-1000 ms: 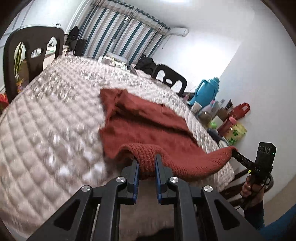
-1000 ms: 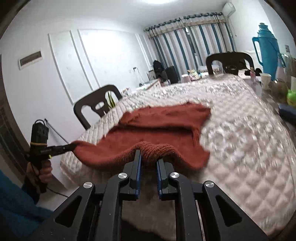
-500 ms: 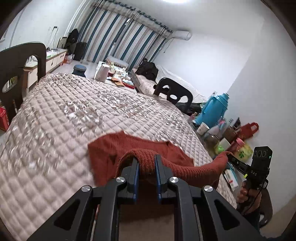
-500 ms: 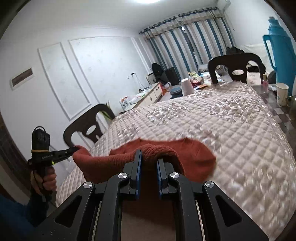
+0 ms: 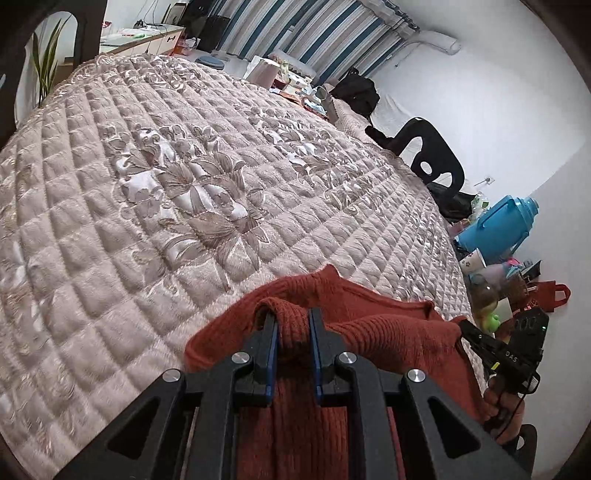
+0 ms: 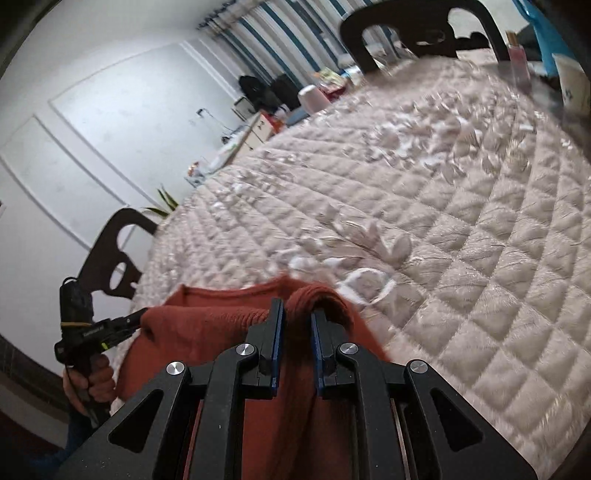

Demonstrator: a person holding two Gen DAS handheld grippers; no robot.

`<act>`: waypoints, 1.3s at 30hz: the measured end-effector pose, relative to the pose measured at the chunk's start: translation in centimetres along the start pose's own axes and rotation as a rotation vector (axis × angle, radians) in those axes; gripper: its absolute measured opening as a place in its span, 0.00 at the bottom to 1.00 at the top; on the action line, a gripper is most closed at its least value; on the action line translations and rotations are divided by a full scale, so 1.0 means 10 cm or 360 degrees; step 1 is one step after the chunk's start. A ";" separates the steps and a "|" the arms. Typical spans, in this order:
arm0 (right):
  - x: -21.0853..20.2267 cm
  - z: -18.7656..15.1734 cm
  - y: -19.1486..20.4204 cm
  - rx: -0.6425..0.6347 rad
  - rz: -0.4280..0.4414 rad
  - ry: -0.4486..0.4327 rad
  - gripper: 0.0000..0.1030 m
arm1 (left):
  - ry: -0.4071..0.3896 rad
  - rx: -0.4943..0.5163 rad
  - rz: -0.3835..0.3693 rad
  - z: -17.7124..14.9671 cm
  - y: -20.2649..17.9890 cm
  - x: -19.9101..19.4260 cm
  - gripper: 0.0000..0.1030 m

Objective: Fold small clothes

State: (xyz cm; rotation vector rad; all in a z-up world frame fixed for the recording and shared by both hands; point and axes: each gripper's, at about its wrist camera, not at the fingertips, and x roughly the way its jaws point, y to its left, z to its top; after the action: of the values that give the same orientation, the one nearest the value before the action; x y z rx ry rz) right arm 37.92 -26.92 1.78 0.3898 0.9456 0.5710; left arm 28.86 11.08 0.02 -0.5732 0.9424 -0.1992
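Observation:
A rust-red knitted sweater (image 5: 388, 328) lies doubled over at the near edge of the quilted table cover (image 5: 184, 184). My left gripper (image 5: 291, 325) is shut on a bunched ribbed edge of it. The right gripper (image 5: 469, 328) shows at the right of the left wrist view, clamped on the sweater's other corner, with a hand around its handle. In the right wrist view my right gripper (image 6: 297, 317) is shut on a fold of the sweater (image 6: 207, 325), and the left gripper (image 6: 138, 319) grips the far corner at left. The sweater's lower layer is hidden under the lifted edge.
A blue thermos (image 5: 495, 225), cups and a red bag (image 5: 546, 295) crowd the table's right end. Dark chairs stand at the far side (image 5: 436, 155) and at the left (image 6: 114, 258). Striped curtains (image 5: 295, 33) and clutter lie beyond the quilt (image 6: 443, 221).
Both grippers carried the sweater's near edge forward over the rest of the garment. The spread-out red cloth is now mostly covered, and more bare quilt shows ahead.

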 end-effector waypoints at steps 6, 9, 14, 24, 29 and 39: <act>0.09 0.06 -0.09 0.0028 -0.0026 -0.0002 0.13 | -0.0056 -0.0009 -0.0012 0.05 0.00 -0.07 0.16; 0.02 0.09 -0.02 -0.0006 -0.0001 -0.0067 0.13 | -0.0107 -0.0010 -0.0039 0.10 0.00 -0.12 0.16; 0.23 0.14 -0.08 0.0006 -0.0094 0.0023 0.13 | -0.0032 -0.0121 -0.0028 0.13 0.15 0.02 0.20; -0.36 0.03 0.32 -0.0189 -0.0291 -0.0266 0.17 | -0.0343 0.0143 0.0059 0.01 -0.24 -0.64 0.48; -0.01 -0.11 0.78 -0.0418 -0.0262 -0.0085 0.17 | -0.0138 0.0371 0.0054 -0.12 -0.72 -0.17 0.49; 0.26 -0.06 0.36 -0.0385 -0.0566 -0.0046 0.12 | -0.0058 0.0370 0.0220 -0.10 -0.63 0.31 0.47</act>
State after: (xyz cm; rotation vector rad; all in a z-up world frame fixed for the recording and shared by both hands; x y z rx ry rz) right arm 37.61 -22.40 1.77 0.0101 0.8806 0.3471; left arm 30.44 4.23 0.79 -0.2956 0.9054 -0.1707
